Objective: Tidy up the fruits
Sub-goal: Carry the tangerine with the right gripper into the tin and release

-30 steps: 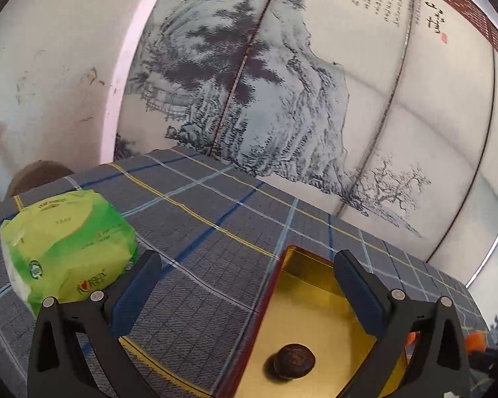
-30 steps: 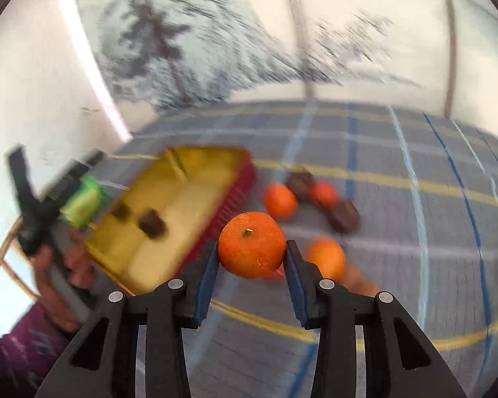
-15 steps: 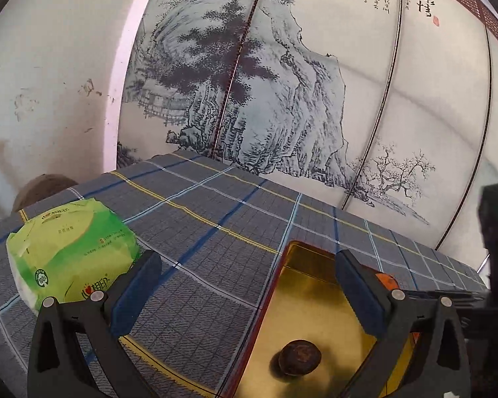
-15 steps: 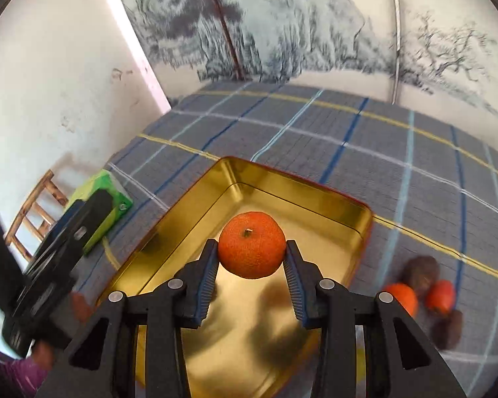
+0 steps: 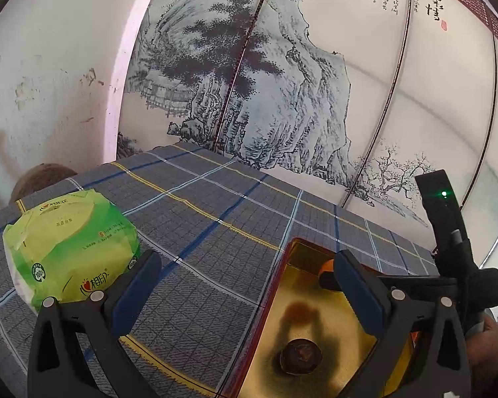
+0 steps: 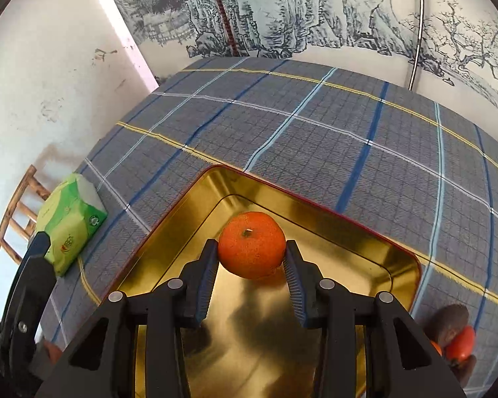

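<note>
Right wrist — one tangerine [image 6: 251, 244], one tin [image 6: 332, 214]

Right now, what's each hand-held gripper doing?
Left hand-held gripper: open, holding nothing.
Right hand-held gripper: closed on the orange, above the gold tray.

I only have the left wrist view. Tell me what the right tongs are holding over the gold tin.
Observer: The right tongs are shut on a whole mandarin, with its stem scar toward the camera.
Operator: Report where it is over the tin.
Observer: It is near the far corner of the gold tin. I cannot tell whether it touches the floor.
Operator: List the fruit outside the tin.
Observer: To the right of the tin, on the plaid tablecloth, a dark brown fruit lies against an orange-red fruit. The frame edge cuts off the others.
</note>
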Demonstrator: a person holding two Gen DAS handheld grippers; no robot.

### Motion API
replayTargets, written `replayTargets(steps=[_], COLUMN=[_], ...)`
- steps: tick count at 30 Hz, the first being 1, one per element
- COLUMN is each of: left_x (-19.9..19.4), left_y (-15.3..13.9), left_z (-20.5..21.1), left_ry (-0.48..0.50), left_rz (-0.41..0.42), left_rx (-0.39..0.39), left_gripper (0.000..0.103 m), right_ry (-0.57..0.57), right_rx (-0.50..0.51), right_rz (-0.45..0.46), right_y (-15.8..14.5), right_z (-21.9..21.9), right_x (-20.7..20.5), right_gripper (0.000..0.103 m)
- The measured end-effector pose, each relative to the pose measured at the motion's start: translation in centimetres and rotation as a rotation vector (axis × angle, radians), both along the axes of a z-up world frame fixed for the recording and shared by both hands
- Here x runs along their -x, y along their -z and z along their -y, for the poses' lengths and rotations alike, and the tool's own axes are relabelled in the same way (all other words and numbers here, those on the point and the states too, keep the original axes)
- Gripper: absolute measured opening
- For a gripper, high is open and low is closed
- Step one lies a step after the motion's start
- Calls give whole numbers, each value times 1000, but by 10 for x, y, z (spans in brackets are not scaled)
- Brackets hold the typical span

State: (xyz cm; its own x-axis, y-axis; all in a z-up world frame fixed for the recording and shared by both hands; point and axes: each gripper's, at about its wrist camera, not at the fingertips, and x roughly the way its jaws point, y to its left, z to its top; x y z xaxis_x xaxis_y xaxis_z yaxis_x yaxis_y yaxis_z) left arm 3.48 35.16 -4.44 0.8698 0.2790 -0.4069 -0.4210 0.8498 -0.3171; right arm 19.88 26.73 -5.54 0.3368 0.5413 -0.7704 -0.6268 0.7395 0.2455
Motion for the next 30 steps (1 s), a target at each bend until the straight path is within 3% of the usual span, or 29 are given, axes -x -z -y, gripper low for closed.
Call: replayTargets(steps=[30], left_x=[-3], left_y=[1], left_z=[5], left_ry=[-9], left_rz=[-13], left_rx=[-15], left_gripper=[102], right_ry=[28], right_rx=[-13], right_rz=[-9], right_y=[4], right_z=[-20], right_x=[-10], right_gripper=[41])
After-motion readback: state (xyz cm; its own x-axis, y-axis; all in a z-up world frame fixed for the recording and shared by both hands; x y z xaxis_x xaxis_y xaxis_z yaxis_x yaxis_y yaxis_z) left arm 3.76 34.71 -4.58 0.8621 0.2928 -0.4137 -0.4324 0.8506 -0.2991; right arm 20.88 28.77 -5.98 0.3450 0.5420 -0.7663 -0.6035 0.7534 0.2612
